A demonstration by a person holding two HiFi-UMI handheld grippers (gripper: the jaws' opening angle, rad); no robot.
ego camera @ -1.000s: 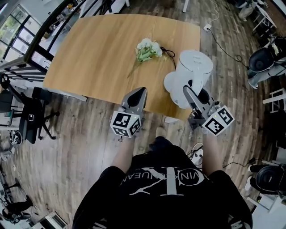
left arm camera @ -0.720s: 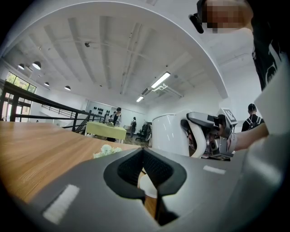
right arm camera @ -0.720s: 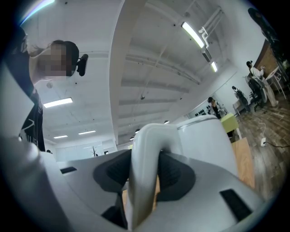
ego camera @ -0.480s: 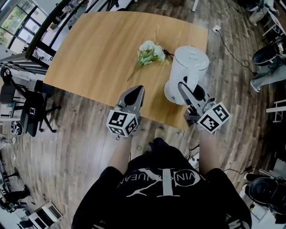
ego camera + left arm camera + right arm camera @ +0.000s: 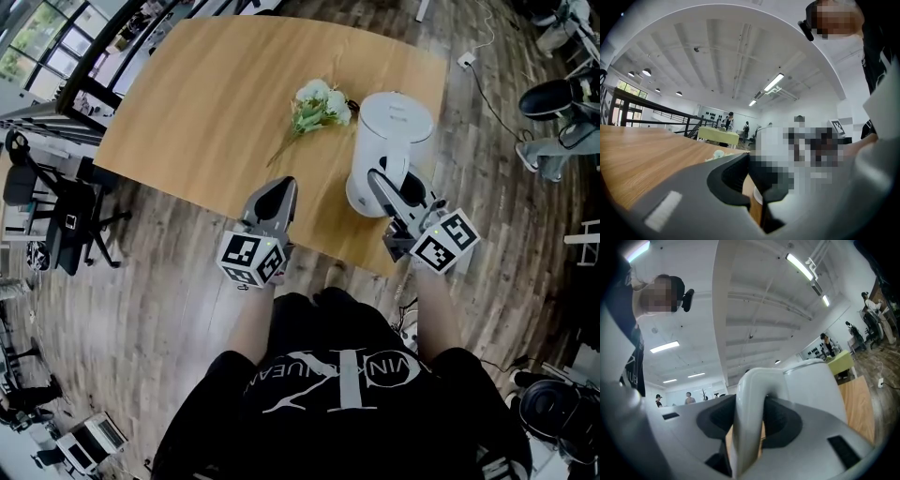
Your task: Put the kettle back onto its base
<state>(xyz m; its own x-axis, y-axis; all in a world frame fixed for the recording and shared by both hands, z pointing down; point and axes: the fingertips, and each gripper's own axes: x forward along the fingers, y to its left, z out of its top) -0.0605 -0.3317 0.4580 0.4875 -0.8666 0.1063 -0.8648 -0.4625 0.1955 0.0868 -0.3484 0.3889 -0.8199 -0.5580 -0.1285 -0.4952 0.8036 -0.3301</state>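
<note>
Head view: white kettle [image 5: 392, 141] stands upright by the desk's [image 5: 206, 112] near right edge, just beside a bunch of flowers [image 5: 319, 101]. No base shows apart from it, so prob. it's right under the body. Can't tell from here if it's fully seated. Right tongs [image 5: 384, 187] reach in from the person's side onto the kettle's handle [image 5: 401, 183]. Left tongs [image 5: 279, 192] hang over the desk's near edge, well apart from the kettle and carrying nothing.

Left gripper view: the tongs are drawn almost together, w/ only a thin slit of desk wood showing between the pads and nothing in it. A mosaic patch covers much of the right side, so little more can be read.

Right gripper view: the tongs pinch the white handle, which runs up between both dark pads. The kettle body rises just beyond it, lid on top, desk wood at far right.

Progress, as a judgement: carry looks done, w/ kettle down and approx. over its base. Left to do: confirm it sits flat, spread the right tongs off the handle, then back away w/o tipping it.
</note>
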